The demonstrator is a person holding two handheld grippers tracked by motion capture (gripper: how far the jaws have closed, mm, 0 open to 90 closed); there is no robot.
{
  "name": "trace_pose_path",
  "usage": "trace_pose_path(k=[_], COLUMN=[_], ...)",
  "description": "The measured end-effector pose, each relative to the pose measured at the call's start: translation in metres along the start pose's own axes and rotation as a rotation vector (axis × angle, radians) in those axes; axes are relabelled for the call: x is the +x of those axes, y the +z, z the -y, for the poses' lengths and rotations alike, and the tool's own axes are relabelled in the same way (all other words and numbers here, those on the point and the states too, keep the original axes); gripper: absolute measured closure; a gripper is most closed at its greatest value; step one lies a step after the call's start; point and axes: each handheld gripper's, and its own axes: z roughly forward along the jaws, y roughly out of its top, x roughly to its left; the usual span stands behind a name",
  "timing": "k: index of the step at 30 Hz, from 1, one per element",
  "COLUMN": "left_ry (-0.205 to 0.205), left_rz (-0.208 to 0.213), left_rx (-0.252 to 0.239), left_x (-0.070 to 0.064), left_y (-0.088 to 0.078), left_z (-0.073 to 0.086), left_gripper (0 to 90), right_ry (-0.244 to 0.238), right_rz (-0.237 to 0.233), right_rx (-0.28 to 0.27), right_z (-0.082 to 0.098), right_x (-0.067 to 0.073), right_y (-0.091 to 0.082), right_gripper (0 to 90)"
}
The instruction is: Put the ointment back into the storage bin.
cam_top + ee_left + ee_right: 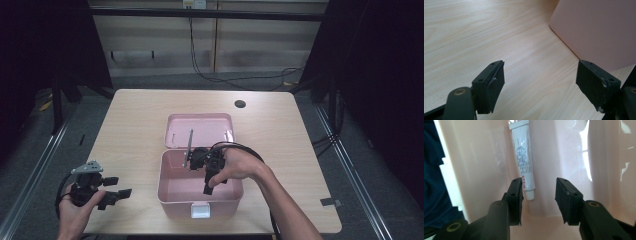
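Right gripper (539,195) is held over the open pink box (165,192), jaws parted moderately with nothing gripped. A white tube (524,160) is seen lying on the box floor, its capped end just beside the left-hand pad, not pressed. Left gripper (540,85) is held low over the wooden table (474,37), jaws set wide and empty, near the box's outer wall. The lid (200,129) is laid back behind the box.

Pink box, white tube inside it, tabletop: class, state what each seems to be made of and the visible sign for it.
Pink box: probably moulded plastic, glossy; its inner walls mirror window light in the right gripper view.
White tube: likely soft plastic or laminate, smooth with printed text and a small cap.
Tabletop: pale wood-grain surface, perhaps laminate; matte, even streaks.
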Motion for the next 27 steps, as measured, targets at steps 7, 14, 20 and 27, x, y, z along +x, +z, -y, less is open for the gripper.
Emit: trace_pose_path(k=[7, 14, 20, 27], left_ry=[-0.002, -0.002, -0.001, 0.001], left_rz=[-0.002, -0.003, -0.002, -0.002], left_rx=[-0.001, -0.002, -0.001, 0.000], left_x=[0.000, 0.000, 0.000, 0.000], left_y=[0.000, 0.000, 0.000, 0.000], left_z=[0.000, 0.000, 0.000, 0.000], left_gripper=[22.8, 22.8, 22.8, 22.8], right_ry=[0.028, 0.080, 0.098, 0.111], right_rz=[0.022, 0.047, 0.054, 0.066], right_rx=[-0.009, -0.043, -0.067, -0.100], right_z=[0.003, 0.009, 0.015, 0.024], right_x=[-0.002, -0.005, -0.003, -0.003], right_y=[-0.012, -0.028, -0.041, -0.054], right_gripper=[55.0, 49.8, 49.0, 49.1])
